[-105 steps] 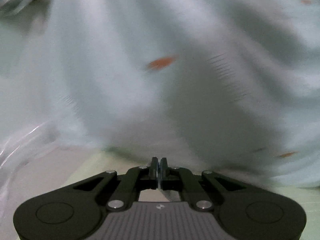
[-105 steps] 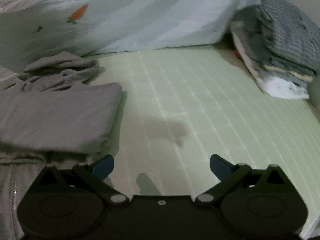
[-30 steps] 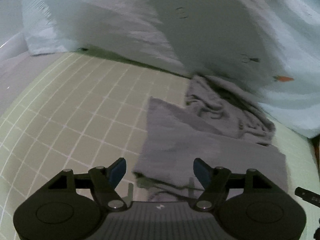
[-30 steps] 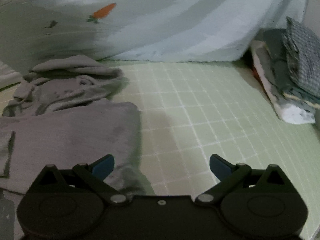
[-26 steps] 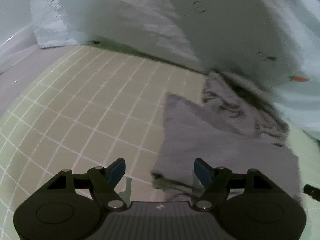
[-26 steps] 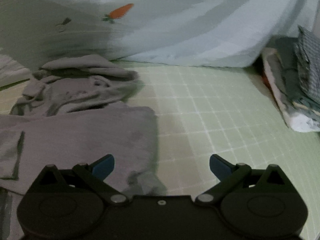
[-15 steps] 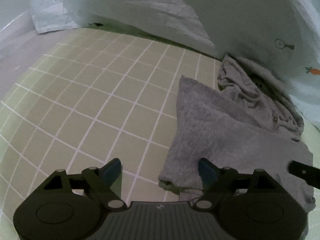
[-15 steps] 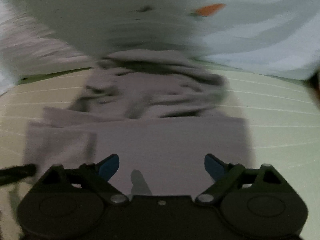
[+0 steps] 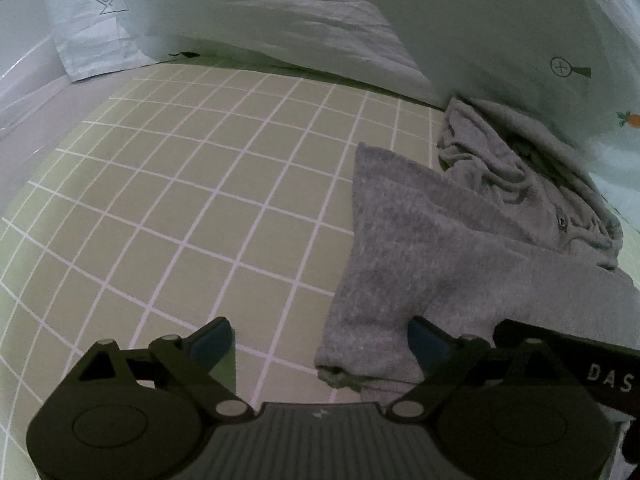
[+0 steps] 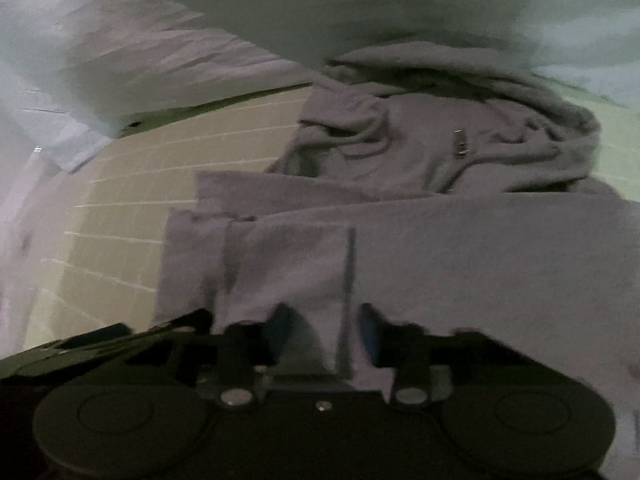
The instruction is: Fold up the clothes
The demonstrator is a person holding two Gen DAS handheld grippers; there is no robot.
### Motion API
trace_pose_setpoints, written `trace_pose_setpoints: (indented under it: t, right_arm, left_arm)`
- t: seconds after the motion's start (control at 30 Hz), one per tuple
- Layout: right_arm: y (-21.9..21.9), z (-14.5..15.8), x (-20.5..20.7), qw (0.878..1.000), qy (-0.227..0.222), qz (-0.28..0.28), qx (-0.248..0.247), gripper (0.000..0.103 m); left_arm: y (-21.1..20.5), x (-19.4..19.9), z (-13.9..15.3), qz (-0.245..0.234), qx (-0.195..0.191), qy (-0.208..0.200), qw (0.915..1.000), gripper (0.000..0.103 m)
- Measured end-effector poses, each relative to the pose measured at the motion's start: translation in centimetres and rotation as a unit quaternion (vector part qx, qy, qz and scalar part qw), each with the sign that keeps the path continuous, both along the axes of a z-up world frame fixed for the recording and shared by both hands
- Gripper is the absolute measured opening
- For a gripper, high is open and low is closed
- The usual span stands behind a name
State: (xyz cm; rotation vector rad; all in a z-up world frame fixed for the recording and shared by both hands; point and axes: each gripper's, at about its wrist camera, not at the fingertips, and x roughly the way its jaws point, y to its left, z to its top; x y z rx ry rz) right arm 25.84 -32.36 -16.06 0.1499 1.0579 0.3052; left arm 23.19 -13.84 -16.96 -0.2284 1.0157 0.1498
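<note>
A grey zip hoodie (image 9: 440,248) lies partly folded on the green checked sheet (image 9: 180,208), its hood bunched at the back. My left gripper (image 9: 320,344) hangs low over the hoodie's near left corner. Its jaws are opening wide; the corner lies between them, close to the right finger and untouched. In the blurred right wrist view the hoodie (image 10: 480,248) fills the frame. My right gripper (image 10: 325,334) is over the pocket edge, its jaws closing with grey cloth between them and a gap still showing. The right gripper's black body also shows at the left view's right edge.
A pale blue quilt (image 9: 360,20) with carrot prints is heaped along the back, right behind the hood. Bare checked sheet stretches to the left of the hoodie. A white edge (image 9: 24,88) borders the sheet at far left.
The left gripper dropped toward the hoodie's corner and spread its jaws wider. The right gripper swung left from the bare sheet to over the hoodie, and its jaws narrowed sharply.
</note>
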Motion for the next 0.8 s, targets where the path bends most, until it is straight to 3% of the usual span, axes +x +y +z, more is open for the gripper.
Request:
trace_pose_setpoints:
  t: [0.07, 0.27, 0.4, 0.6, 0.8]
  right_arm:
    - [0.3, 0.1, 0.0, 1.000, -0.001, 0.012, 0.006, 0.009]
    - [-1.1, 1.9, -0.6, 0.999, -0.015, 0.029, 0.028, 0.007]
    - [-4.5, 4.0, -1.7, 0.998, -0.044, -0.007, 0.042, 0.007]
    - [-11.8, 5.3, -4.2, 0.992, -0.088, -0.087, -0.020, 0.007]
    - [-17.6, 2.3, -4.8, 0.983, -0.045, -0.169, -0.054, 0.008]
  left_arm:
    - [0.0, 0.2, 0.2, 0.004, -0.002, 0.008, 1.0000, 0.095]
    - [-1.8, 0.7, 2.3, -0.030, 0.031, -0.001, 0.9991, 0.095]
    - [-3.5, 0.7, 3.9, -0.061, 0.047, -0.021, 0.9968, 0.095]
    - [-6.4, 1.1, 4.3, -0.096, 0.058, -0.023, 0.9934, 0.095]
    - [-8.4, 1.1, 2.2, -0.116, 0.065, 0.011, 0.9911, 0.095]
